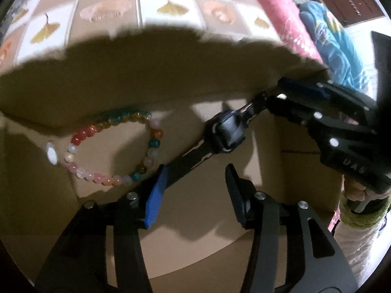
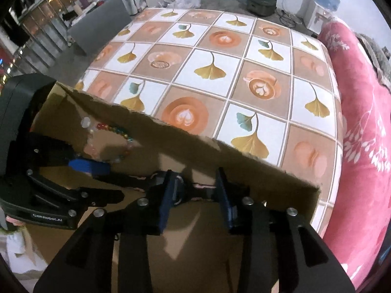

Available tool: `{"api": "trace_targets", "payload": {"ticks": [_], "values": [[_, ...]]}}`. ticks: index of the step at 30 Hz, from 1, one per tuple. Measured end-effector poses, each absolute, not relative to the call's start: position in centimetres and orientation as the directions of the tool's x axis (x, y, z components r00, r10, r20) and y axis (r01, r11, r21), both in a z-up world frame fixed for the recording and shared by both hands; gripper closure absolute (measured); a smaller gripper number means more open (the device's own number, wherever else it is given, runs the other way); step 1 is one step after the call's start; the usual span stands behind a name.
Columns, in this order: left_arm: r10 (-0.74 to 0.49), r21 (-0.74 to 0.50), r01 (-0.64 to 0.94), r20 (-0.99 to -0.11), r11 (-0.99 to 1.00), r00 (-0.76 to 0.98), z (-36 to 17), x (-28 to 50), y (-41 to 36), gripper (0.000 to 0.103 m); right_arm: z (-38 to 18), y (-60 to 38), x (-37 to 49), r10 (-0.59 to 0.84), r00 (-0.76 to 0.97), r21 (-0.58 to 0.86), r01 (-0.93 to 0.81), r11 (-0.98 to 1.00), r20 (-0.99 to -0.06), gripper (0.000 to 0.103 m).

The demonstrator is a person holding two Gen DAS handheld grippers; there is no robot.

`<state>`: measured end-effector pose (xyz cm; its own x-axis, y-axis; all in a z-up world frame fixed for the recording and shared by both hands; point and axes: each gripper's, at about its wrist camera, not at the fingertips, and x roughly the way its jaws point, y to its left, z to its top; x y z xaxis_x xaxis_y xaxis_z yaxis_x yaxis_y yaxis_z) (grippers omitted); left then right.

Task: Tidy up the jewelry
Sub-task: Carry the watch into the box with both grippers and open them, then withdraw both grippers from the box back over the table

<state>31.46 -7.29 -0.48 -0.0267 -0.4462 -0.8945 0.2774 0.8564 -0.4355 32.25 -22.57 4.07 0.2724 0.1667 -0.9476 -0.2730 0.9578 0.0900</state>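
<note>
A black wristwatch (image 1: 226,133) lies on the floor of an open cardboard box (image 1: 146,73), next to a multicoloured bead bracelet (image 1: 114,151) with a white oval charm. My left gripper (image 1: 193,195) is open above the box floor, its blue pad by the watch strap's end. My right gripper (image 2: 195,200) is open with its fingers on either side of the watch (image 2: 178,190). It also shows in the left wrist view (image 1: 259,102) at the watch's far strap. The bracelet shows in the right wrist view (image 2: 110,141) too.
The box sits on a table with a ginkgo-leaf and coffee-cup patterned cloth (image 2: 220,73). A pink floral blanket (image 2: 361,122) lies along the table's right side. The box's torn far wall (image 2: 195,146) rises just beyond my right gripper.
</note>
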Motion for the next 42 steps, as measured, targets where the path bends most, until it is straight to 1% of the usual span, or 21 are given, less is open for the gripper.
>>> {"api": "trace_targets", "payload": {"ticks": [1, 4, 5, 6, 8, 9, 11, 13, 16, 19, 21, 23, 24, 26, 28, 31, 34, 37, 39, 40, 42], "values": [[-0.45, -0.433, 0.29, -0.893, 0.853, -0.01, 0.3, 31.2, -7.2, 0.05, 4.3, -22.7, 32.0, 0.175, 0.273, 0.099, -0.269, 0.958, -0.946, 0.064], [-0.471, -0.42, 0.343, -0.879, 0.84, 0.078, 3.4, 29.8, -6.7, 0.045, 5.9, -23.2, 30.7, 0.199, 0.313, 0.117, -0.26, 0.958, -0.929, 0.061], [-0.481, -0.415, 0.364, -0.87, 0.834, 0.111, 4.7, 29.1, -6.4, 0.042, 7.1, -23.6, 29.8, 0.224, 0.336, 0.137, -0.262, 0.955, -0.915, 0.06], [-0.493, -0.415, 0.378, -0.859, 0.828, 0.137, 5.8, 28.5, -6.2, 0.041, 8.1, -23.9, 28.9, 0.248, 0.361, 0.157, -0.264, 0.952, -0.899, 0.059], [-0.528, -0.42, 0.411, -0.827, 0.809, 0.194, 8.2, 26.8, -5.3, 0.034, 10.8, -24.9, 26.2, 0.297, 0.435, 0.195, -0.264, 0.945, -0.85, 0.053], [-0.555, -0.427, 0.435, -0.801, 0.793, 0.225, 9.7, 25.3, -4.5, 0.032, 12.1, -25.4, 24.6, 0.314, 0.477, 0.208, -0.264, 0.942, -0.821, 0.051], [-0.591, -0.433, 0.466, -0.76, 0.771, 0.27, 11.7, 22.6, -3.0, 0.024, 14.3, -26.5, 21.1, 0.331, 0.554, 0.216, -0.264, 0.94, -0.764, 0.05], [-0.615, -0.435, 0.495, -0.732, 0.752, 0.292, 12.8, 20.4, -2.6, 0.02, 15.8, -27.3, 17.0, 0.369, 0.603, 0.244, -0.282, 0.928, -0.708, 0.049], [-0.618, -0.398, 0.539, -0.716, 0.743, 0.323, 13.4, 15.9, -1.4, 0.018, 15.9, -27.5, 12.5, 0.422, 0.609, 0.291, -0.307, 0.906, -0.672, 0.049], [-0.58, -0.333, 0.56, -0.737, 0.758, 0.347, 12.0, 12.1, -0.7, 0.017, 14.0, -27.0, 8.2, 0.505, 0.561, 0.366, -0.348, 0.863, -0.656, 0.049], [-0.545, -0.297, 0.568, -0.769, 0.768, 0.334, 10.2, 10.3, -0.8, 0.017, 11.6, -26.4, 6.5, 0.535, 0.519, 0.415, -0.337, 0.845, -0.667, 0.049], [-0.51, -0.276, 0.564, -0.802, 0.778, 0.312, 8.2, 9.5, -0.8, 0.015, 9.1, -26.0, 6.2, 0.528, 0.481, 0.442, -0.289, 0.849, -0.7, 0.049], [-0.513, -0.266, 0.575, -0.796, 0.774, 0.322, 7.6, 9.1, -1.0, 0.014, 8.0, -25.8, 6.4, 0.527, 0.464, 0.458, -0.261, 0.85, -0.712, 0.049], [-0.482, -0.246, 0.57, -0.819, 0.784, 0.31, 6.5, 9.4, -1.2, 0.014, 5.8, -25.7, 7.1, 0.51, 0.434, 0.475, -0.195, 0.858, -0.743, 0.049], [-0.482, -0.267, 0.546, -0.824, 0.794, 0.297, 5.5, 10.4, -1.2, 0.014, 4.5, -25.7, 8.0, 0.467, 0.434, 0.455, -0.139, 0.88, -0.771, 0.049], [-0.512, -0.323, 0.506, -0.807, 0.8, 0.294, 4.8, 11.8, -0.4, 0.014, 4.3, -26.0, 8.8, 0.453, 0.463, 0.462, -0.101, 0.881, -0.762, 0.049], [-0.523, -0.345, 0.451, -0.769, 0.823, 0.367, 4.9, 13.3, 0.9, 0.014, 4.2, -26.3, 9.8, 0.451, 0.511, 0.494, -0.059, 0.868, -0.732, 0.049], [-0.488, -0.335, 0.376, -0.741, 0.864, 0.462, 5.0, 13.9, 2.4, 0.014, 4.6, -26.0, 10.1, 0.338, 0.573, 0.4, -0.019, 0.916, -0.746, 0.049], [-0.506, -0.355, 0.377, -0.728, 0.856, 0.462, 4.7, 13.4, 3.0, 0.014, 4.7, -25.5, 9.5, 0.299, 0.587, 0.358, -0.017, 0.934, -0.752, 0.049], [-0.51, -0.353, 0.387, -0.726, 0.852, 0.462, 4.5, 12.7, 3.1, 0.014, 4.6, -25.3, 9.0, 0.286, 0.588, 0.339, -0.02, 0.94, -0.757, 0.047], [-0.485, -0.307, 0.406, -0.736, 0.861, 0.472, 3.9, 10.9, 2.9, 0.014, 4.5, -25.1, 7.9, 0.242, 0.593, 0.291, -0.014, 0.957, -0.768, 0.032]]}}
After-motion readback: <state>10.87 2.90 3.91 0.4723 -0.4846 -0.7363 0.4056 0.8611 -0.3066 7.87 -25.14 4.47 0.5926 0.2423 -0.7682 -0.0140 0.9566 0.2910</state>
